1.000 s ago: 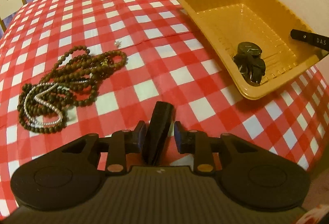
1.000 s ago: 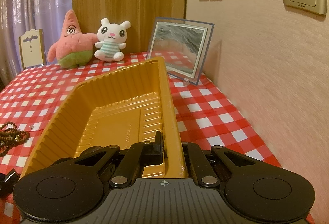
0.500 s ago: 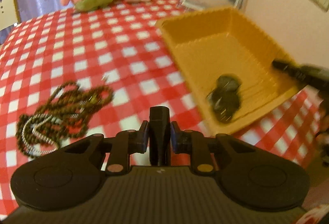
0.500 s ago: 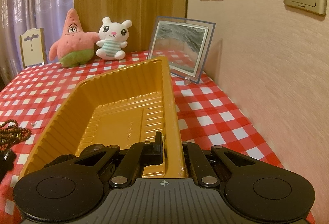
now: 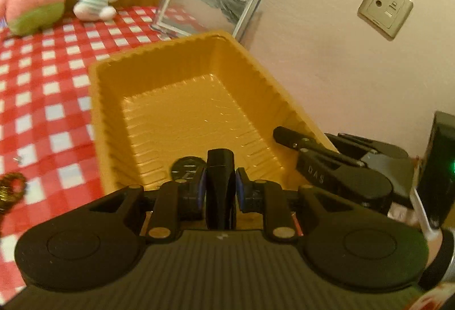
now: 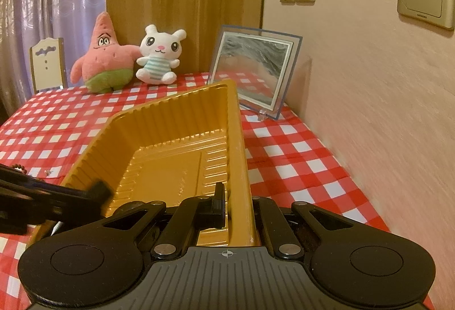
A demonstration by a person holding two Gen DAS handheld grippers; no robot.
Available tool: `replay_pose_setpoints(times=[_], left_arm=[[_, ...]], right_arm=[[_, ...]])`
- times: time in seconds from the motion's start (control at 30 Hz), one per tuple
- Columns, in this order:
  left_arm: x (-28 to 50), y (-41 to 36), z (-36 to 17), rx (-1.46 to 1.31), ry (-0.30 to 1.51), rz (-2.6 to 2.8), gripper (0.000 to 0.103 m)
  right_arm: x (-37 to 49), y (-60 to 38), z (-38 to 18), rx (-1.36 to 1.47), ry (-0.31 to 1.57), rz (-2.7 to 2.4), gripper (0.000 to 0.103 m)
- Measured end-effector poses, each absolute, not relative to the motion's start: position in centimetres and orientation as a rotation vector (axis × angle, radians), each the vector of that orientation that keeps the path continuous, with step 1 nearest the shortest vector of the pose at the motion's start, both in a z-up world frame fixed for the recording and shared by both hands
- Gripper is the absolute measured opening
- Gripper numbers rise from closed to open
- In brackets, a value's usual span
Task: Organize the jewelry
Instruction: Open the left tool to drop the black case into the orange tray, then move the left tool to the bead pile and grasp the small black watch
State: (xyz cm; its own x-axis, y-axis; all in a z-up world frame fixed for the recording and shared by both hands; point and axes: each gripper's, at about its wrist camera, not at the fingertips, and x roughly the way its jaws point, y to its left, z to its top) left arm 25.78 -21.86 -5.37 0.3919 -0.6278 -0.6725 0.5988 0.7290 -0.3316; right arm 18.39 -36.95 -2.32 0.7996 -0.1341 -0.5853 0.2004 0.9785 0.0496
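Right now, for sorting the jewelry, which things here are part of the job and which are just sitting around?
Part of the job:
- yellow tray, its wall clamped by the right gripper
- black piece held in the left gripper
- round black item in the tray
- beads on the cloth

Just sitting around:
- pink plush star
- white plush bunny
- framed picture
- small chair

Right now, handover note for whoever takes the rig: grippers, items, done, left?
Left gripper: shut on a black item, at the yellow tray's near end.
Right gripper: clamped on the tray's near right wall.
Done: one dark round piece already in the tray.
Left: drop the black item in, then fetch the bead strands lying on the tablecloth.
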Motion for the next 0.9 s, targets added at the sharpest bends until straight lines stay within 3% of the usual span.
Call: replay_pose_setpoints(times=[0.17,0.23,0.3,0.43,0.5,0.6,0.9], left_arm=[[26.6,-22.1,-6.3,-0.103,0.912,-0.759,0.02],[26.8,-21.5,-6.2,-0.123,0.926,-0.751,0.032],[26.7,-20.8,-5.8,-0.137,0.922,-0.737,0.037],[26.1,-18.2,-4.9,-0.144,0.905,-0.66,0.059],[25.6,-16.3,-4.4,-0.141,0.882,-0.595,0.063],[25.1,-13.2,-4.2,-0.106,0.871,-0.463,0.079],[24.3,-8.5,-8.5,0.028,1.011,-0.15,0.08]], right_arm=[[18.5,-37.0,-2.4,0.111,0.625,-0.18,0.004],[18.6,-37.1,-2.5,0.114,0.63,-0.182,0.004],[18.6,-37.2,-2.5,0.11,0.633,-0.182,0.004],[18.7,-37.3,-2.6,0.113,0.638,-0.182,0.004],[18.8,-37.3,-2.7,0.116,0.643,-0.182,0.004],[18.9,-37.4,-2.7,0.121,0.648,-0.183,0.004],[19.1,-37.3,-2.7,0.12,0.651,-0.18,0.004]])
